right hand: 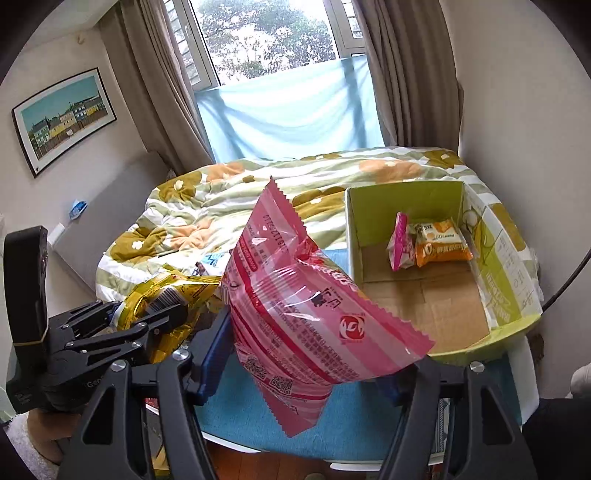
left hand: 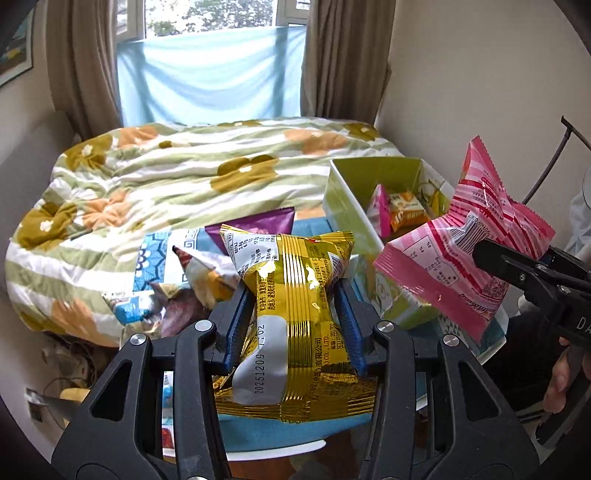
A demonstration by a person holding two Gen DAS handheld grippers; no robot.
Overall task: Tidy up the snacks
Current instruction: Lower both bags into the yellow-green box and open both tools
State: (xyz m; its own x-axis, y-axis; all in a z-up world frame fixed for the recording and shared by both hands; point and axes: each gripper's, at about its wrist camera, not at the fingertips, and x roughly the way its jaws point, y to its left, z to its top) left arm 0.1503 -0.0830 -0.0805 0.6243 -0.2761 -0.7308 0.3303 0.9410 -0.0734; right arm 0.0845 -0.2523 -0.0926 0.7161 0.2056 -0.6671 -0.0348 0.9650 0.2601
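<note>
Left claw pinching gold packet; right claw pinching pink packet, both above blue-clothed table. Green box there, two snacks inside. Beyond: floral bed, curtained window, framed picture.

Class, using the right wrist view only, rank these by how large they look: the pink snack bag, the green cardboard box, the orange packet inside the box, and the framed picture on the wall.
1. green cardboard box
2. pink snack bag, enlarged by sitting close to the camera, so its place against the box is unsure
3. framed picture
4. orange packet
</note>
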